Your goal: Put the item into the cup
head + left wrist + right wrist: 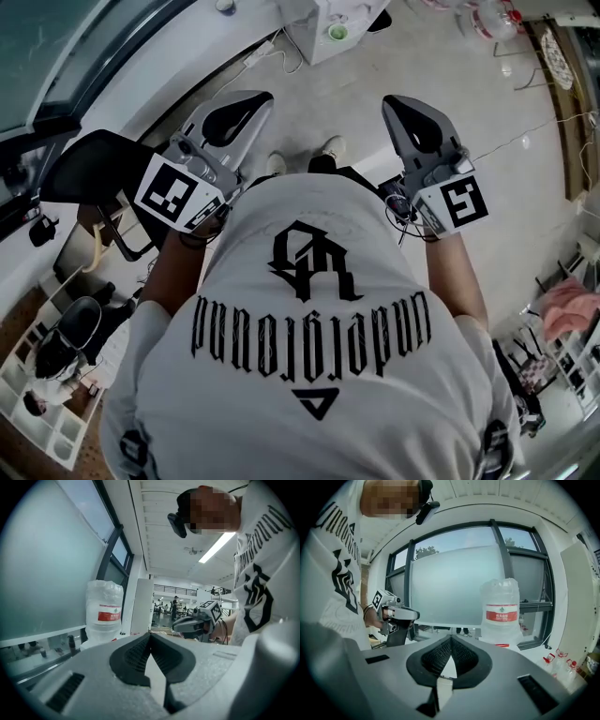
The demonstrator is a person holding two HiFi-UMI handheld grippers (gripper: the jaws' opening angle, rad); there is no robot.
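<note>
The left gripper and right gripper were held either side of the torso, well apart, pointing out over the floor. Each was shut tip to tip on nothing (the ridged pads met in a point in both gripper views). A white shirt with black print filled the lower head view. A frosted window stood ahead of the right gripper, with a big bottle, red-labelled, in front of it. Two shoes showed between the grippers. No view showed the cup or the item.
</note>
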